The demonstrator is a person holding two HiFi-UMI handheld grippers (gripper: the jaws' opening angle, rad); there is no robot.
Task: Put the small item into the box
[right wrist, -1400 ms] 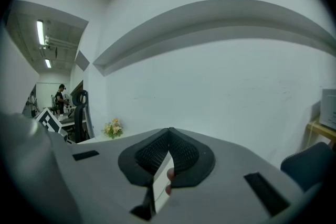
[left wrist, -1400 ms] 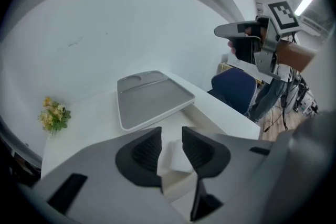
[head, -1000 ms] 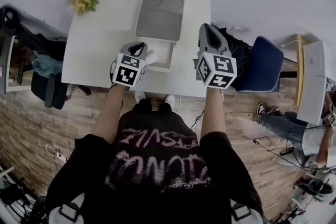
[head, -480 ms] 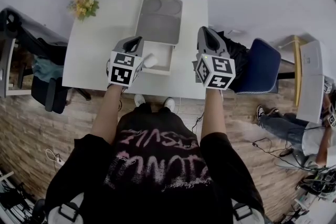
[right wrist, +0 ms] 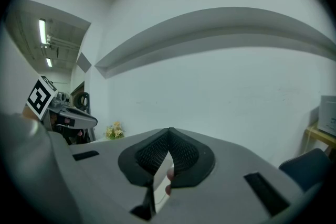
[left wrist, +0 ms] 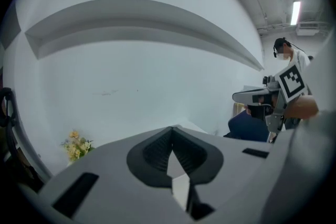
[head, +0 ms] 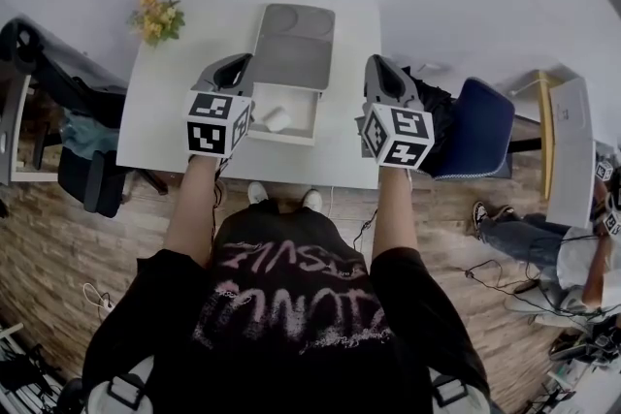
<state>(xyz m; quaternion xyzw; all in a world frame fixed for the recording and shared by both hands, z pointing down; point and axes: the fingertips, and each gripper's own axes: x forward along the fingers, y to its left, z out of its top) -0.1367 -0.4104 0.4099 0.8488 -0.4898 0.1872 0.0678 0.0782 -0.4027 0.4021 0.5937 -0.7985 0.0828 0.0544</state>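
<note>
The small white item (head: 277, 120) lies inside the open white box (head: 312, 114) on the table, with the box's grey lid (head: 293, 34) folded back behind it. My left gripper (head: 236, 69) hovers over the table just left of the box, jaws shut and empty. In the left gripper view its jaws (left wrist: 172, 129) meet at the tips and point at the wall. My right gripper (head: 380, 66) is held above the table's right edge, right of the box, and its jaws (right wrist: 169, 131) are also shut with nothing between them.
The white table (head: 170, 102) carries a bunch of yellow flowers (head: 155, 17) at its far left corner. A blue chair (head: 482, 133) stands to the right, a dark chair (head: 82, 160) to the left. A seated person's leg (head: 529, 238) shows at the right.
My left gripper has drawn away from the box to the left and its jaws have closed. The small white item stays in the box. The right gripper has hardly moved.
</note>
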